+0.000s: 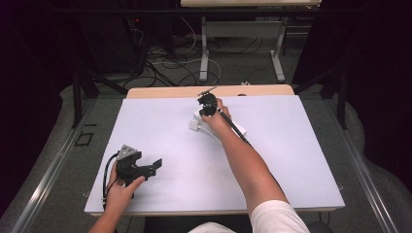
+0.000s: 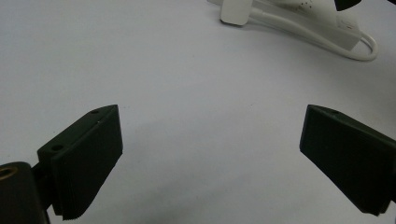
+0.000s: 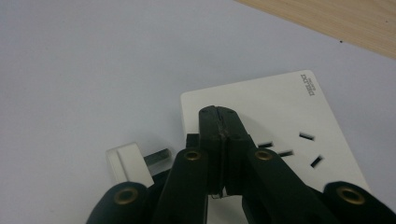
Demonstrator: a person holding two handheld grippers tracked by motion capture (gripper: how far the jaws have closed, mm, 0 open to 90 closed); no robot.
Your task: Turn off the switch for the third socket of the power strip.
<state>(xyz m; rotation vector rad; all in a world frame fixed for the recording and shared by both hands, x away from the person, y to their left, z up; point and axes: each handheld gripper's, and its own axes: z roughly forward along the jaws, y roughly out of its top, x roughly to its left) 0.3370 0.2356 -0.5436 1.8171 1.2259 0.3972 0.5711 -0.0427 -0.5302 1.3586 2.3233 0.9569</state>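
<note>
- Right tool (image 3: 219, 114) sits at the far middle of the tabletop (image 1: 291, 160), its jaws pressed together with nothing visible between them, tips resting over the near-left part of the power strip (image 3: 275, 116).
- Left tool (image 1: 145, 167) rests well apart at the near left of the tabletop, jaws spread wide and empty; the right one is by far the nearer to the work.
- Power strip lies under and just beyond the right tool's tips; in the high view its long axis runs from far left to near right, partly under the person's right hand (image 1: 218, 119).
- Power strip is a flat white slab with slotted sockets and small grey lettering at one corner; its white cord loops off one end in the left gripper view.
- Plug (image 3: 128, 163), small, white and square with metal prongs, lies unplugged just beside the strip's left edge, so the coming pick-up likely calls for a short shift that way.
</note>
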